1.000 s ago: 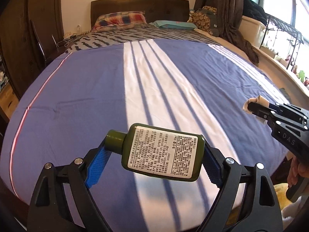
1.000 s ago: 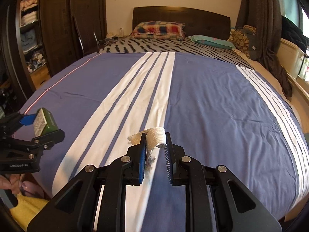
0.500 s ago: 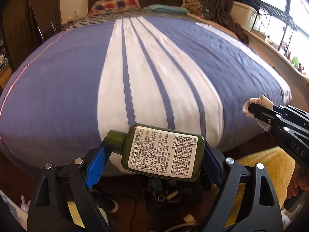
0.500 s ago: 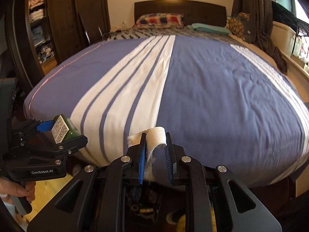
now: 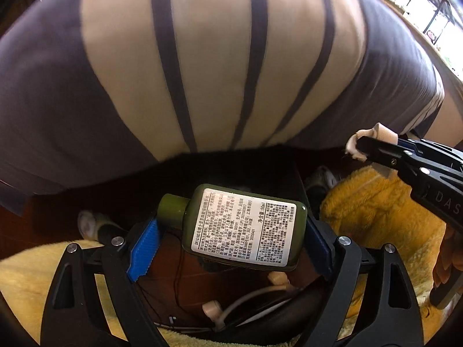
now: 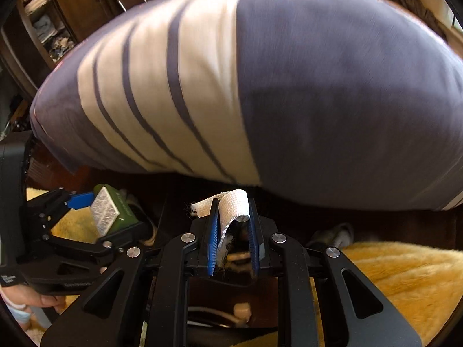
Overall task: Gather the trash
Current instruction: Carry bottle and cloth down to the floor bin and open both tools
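Bed edge [image 5: 202, 133] close ahead; below, seemingly cluttered floor with cables [image 5: 246, 297].

A bed [image 6: 332, 92] fills the upper part of both views, its cover blue-grey with a broad white band crossed by thin dark stripes. Below its near edge lies dark wooden floor [image 5: 55, 222] with yellow fluffy rugs [image 6: 405, 274]. Dark wooden shelving [image 6: 49, 26] stands at upper left; bright daylight enters through a window [image 5: 428, 3] at upper right.

- Bed [image 6: 332, 101]: covered by a purple-and-white striped sheet [image 5: 202, 66].
- Dark floor [image 5: 58, 211]: carries a yellow fluffy rug [image 6: 405, 277], white cables [image 5: 249, 297] and slippers [image 5: 92, 225].
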Available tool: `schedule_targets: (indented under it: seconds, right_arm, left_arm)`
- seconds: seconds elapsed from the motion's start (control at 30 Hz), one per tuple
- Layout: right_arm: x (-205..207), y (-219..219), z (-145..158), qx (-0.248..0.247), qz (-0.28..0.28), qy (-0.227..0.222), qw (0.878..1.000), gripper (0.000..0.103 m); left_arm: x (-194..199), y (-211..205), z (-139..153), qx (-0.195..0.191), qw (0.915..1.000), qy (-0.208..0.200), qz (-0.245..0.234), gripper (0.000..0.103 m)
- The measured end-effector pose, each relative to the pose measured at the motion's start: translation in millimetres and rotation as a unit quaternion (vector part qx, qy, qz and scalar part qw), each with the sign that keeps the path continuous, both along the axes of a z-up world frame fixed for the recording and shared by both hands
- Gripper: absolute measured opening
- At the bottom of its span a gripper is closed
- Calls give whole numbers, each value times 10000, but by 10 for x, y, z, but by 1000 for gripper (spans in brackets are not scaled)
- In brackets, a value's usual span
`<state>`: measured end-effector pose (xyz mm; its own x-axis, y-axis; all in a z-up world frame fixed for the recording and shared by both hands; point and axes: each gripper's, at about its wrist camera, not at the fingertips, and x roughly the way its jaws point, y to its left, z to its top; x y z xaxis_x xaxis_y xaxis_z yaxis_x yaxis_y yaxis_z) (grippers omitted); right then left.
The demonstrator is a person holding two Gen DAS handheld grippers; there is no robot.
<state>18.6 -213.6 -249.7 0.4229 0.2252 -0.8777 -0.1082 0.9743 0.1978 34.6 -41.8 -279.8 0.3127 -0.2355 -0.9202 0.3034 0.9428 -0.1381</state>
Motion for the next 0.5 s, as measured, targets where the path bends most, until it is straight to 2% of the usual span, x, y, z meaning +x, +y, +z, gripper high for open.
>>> schedule_targets:
  seconds: [0.07, 0.3, 0.5]
  right_arm:
    - [39, 18, -136, 240, 4, 221, 9995, 19]
    - [190, 140, -380, 45, 39, 498, 9987, 21]
    - [272, 188, -500, 43, 41, 683, 9976, 21]
  left_arm:
    - [29, -19, -114, 0, 9999, 128, -43, 82]
    - [80, -28, -412, 3, 9988, 488, -85, 82]
    - [168, 8, -515, -32, 9972, 737, -84, 83]
